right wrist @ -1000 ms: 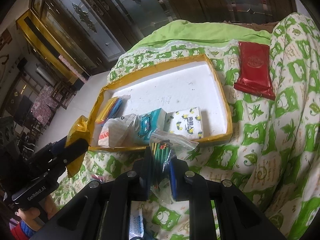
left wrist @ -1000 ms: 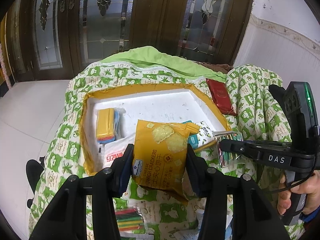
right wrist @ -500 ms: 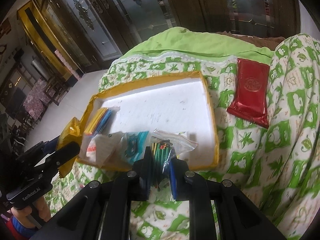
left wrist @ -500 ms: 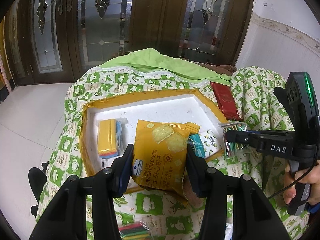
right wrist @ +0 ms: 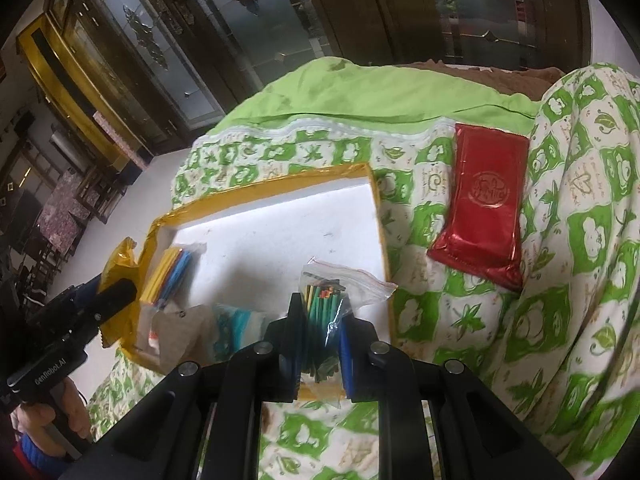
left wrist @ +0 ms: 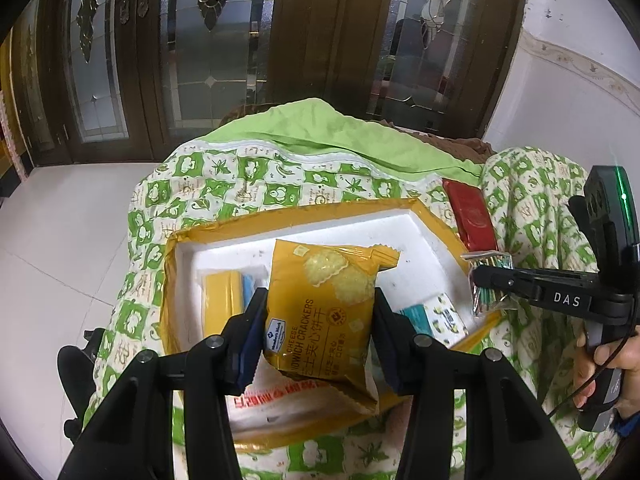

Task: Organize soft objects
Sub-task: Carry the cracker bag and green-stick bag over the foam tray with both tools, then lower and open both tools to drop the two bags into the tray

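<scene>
Both grippers' jaws pinch bags: cracker packet (left wrist: 322,312) left, sticks bag (right wrist: 326,312) right.

Tray (left wrist: 430,220) on quilt (left wrist: 248,180), foil packet (right wrist: 480,200) right of tray, tissue pack (left wrist: 444,314) inside tray

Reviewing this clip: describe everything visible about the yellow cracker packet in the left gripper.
The cracker packet is a glossy yellow foil-like pouch printed with two round crackers, "CHEESE SANDWICH CRACKERS", Chinese characters and a small blue logo. It looks sealed and puffy, with crimped ends. The left gripper clamps it by both sides, upright and slightly tilted, held above the near part of the white foam tray. Only the gripper's pads visibly touch it.
</scene>
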`<state>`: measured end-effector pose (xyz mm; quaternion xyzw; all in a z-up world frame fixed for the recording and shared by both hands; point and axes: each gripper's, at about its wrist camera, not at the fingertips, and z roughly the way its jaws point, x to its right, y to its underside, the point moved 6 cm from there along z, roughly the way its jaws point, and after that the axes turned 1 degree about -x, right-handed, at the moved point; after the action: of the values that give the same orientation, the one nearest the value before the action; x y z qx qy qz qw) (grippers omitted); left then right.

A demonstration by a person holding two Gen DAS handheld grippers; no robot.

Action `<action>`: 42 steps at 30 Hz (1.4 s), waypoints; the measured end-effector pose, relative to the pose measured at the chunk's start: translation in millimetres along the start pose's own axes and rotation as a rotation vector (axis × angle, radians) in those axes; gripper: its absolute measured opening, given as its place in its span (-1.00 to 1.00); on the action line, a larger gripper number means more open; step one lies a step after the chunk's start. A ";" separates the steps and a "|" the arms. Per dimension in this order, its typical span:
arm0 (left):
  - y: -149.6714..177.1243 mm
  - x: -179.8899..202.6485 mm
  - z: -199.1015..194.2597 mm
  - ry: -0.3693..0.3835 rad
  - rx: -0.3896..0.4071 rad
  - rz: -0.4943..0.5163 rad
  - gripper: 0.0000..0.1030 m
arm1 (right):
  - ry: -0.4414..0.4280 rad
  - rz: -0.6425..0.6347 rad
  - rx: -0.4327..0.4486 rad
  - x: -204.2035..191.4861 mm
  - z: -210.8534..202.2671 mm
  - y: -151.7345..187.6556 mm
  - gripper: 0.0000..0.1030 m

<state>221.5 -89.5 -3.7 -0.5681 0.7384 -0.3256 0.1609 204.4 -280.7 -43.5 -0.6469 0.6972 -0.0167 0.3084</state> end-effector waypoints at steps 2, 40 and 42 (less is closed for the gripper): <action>-1.6 -0.3 5.5 -0.001 -0.008 -0.001 -0.07 | 0.030 -0.017 -0.015 3.3 4.6 0.2 -0.68; 12.9 -2.3 89.3 -0.051 -0.153 0.000 -0.07 | 0.262 -0.241 -0.129 -4.1 47.6 24.2 -0.68; 13.5 -2.3 90.0 -0.050 -0.154 -0.002 -0.07 | 0.264 -0.242 -0.131 -4.3 49.5 24.1 -0.68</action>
<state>266.9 -112.2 -79.2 -0.5877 0.7564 -0.2537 0.1346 205.1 -254.3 -92.0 -0.7369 0.6483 -0.0928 0.1673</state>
